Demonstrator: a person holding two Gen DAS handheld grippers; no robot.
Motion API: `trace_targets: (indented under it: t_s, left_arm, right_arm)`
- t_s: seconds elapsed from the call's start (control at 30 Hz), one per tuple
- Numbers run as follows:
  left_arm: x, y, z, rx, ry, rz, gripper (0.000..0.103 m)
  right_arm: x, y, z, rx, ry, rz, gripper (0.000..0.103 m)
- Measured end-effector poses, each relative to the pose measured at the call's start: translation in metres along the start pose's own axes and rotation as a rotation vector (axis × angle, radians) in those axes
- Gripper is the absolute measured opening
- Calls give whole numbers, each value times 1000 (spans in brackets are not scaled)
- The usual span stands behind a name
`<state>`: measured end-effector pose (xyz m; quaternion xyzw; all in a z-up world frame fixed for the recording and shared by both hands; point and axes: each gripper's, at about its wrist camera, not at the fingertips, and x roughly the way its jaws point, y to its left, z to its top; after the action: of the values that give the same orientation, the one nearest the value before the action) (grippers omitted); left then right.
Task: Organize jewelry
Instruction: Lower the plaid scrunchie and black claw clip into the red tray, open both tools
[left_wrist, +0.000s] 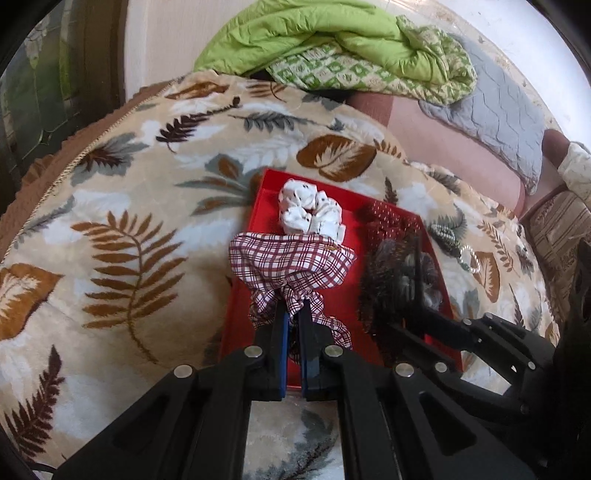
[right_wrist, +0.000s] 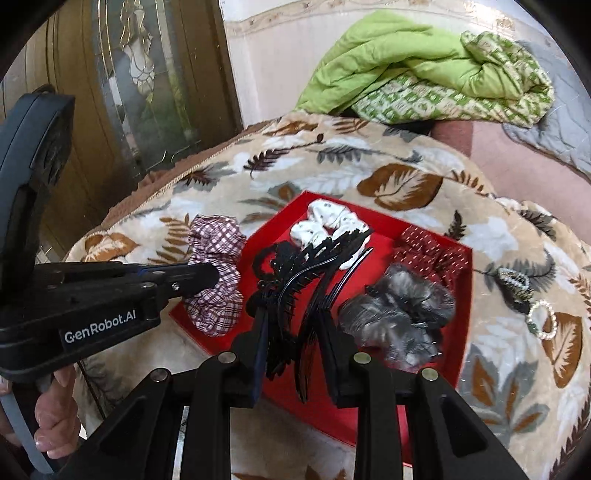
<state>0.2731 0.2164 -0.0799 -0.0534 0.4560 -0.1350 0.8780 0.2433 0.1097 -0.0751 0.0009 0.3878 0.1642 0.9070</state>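
Note:
A red tray (left_wrist: 266, 184) lies on a leaf-patterned blanket. My left gripper (left_wrist: 292, 306) is shut on a maroon plaid scrunchie (left_wrist: 291, 258), held over the tray's left side. My right gripper (right_wrist: 294, 315) is shut on a black claw hair clip (right_wrist: 295, 273) above the tray's (right_wrist: 314, 406) middle. In the tray lie a white spotted scrunchie (right_wrist: 325, 229), a dark red dotted scrunchie (right_wrist: 428, 251) and a grey fuzzy scrunchie (right_wrist: 395, 317). The left gripper (right_wrist: 207, 275) and plaid scrunchie (right_wrist: 214, 295) also show in the right wrist view.
A beaded hair clip (right_wrist: 515, 284) and a pearl ring (right_wrist: 543, 325) lie on the blanket (left_wrist: 129, 206) right of the tray. A green quilt (left_wrist: 325, 44) and grey pillow (left_wrist: 498, 114) sit behind. A glass-panelled door (right_wrist: 140, 85) stands at left. A hand (right_wrist: 51, 417) grips the left tool.

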Motion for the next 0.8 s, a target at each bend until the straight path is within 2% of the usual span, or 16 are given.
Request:
trace_targets:
  t_s: [0.3,0.43,0.6,0.63,0.7,0.73,0.77,0.8]
  left_arm:
    - [31,-13,-8,92,87,54,4]
    - [40,-12,-11,100,118,57,4]
    - [47,-4,-9,58,124,57,6]
    - [46,-3,-8,54,119,54,8]
    - [42,-2,-7,48,100,60,20]
    - [40,-1,-6,43,89,61,33]
    - [37,0,-5,35,75,64,43]
    - [33,1,-4,23,53,66,46]
  right_arm:
    - [30,-9,-11,-48,117,38,28]
    - [36,-17,-12,-27,146,67,29]
    - [39,-17,-11,-15,150,63,32]
    - [39,-17,-11,-12,151,58,33]
    - [39,-18,-12,-2,148,59,34]
    - [38,-19,-12,5,145,61,41]
    - [36,-21,-13,13,137,60,53]
    - [34,-22,-13,20,128,59,57]
